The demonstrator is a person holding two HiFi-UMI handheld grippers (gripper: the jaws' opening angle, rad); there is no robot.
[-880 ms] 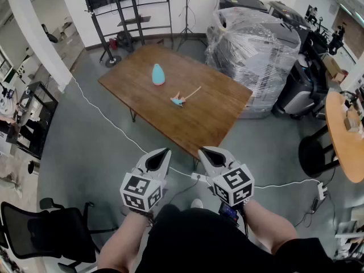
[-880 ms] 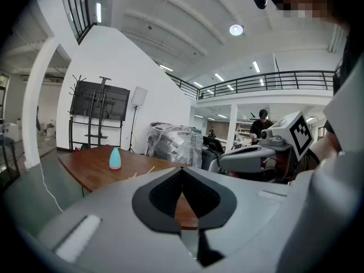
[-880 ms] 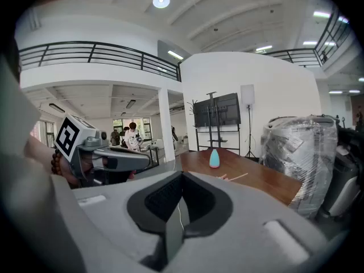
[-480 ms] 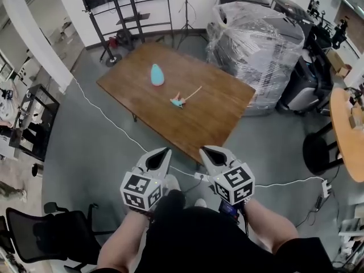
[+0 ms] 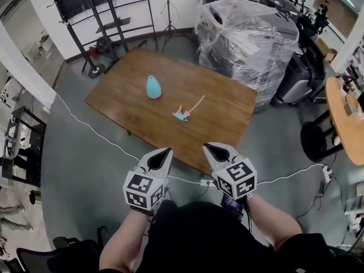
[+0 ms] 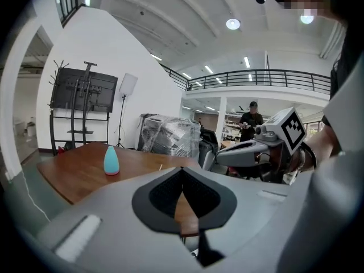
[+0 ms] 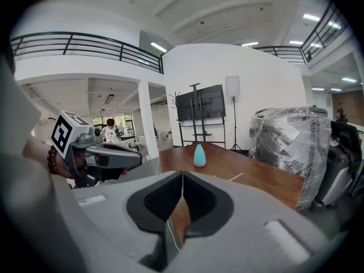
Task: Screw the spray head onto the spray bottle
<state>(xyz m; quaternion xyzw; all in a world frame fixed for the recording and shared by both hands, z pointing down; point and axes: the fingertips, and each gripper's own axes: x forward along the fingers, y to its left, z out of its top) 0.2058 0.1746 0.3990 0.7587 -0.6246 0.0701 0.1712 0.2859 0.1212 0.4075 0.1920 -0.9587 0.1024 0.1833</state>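
A light-blue spray bottle (image 5: 153, 87) stands upright on the brown wooden table (image 5: 222, 118), toward its far left. The spray head (image 5: 182, 116), turquoise with a thin pale tube, lies near the table's middle. The bottle also shows in the left gripper view (image 6: 111, 160) and the right gripper view (image 7: 199, 156). My left gripper (image 5: 160, 159) and right gripper (image 5: 216, 153) are held side by side over the floor, short of the table's near edge. Both are shut with nothing between the jaws.
A plastic-wrapped stack of machines (image 5: 247, 33) stands beyond the table's right end. A black rack on wheels (image 5: 96, 21) stands behind the table. A white cable (image 5: 96, 135) crosses the grey floor under the grippers. A round wooden table (image 5: 344, 124) is at the right edge.
The view has drawn closer to the table and shifted, so the table sits nearer the grippers. Both grippers stay shut, side by side.
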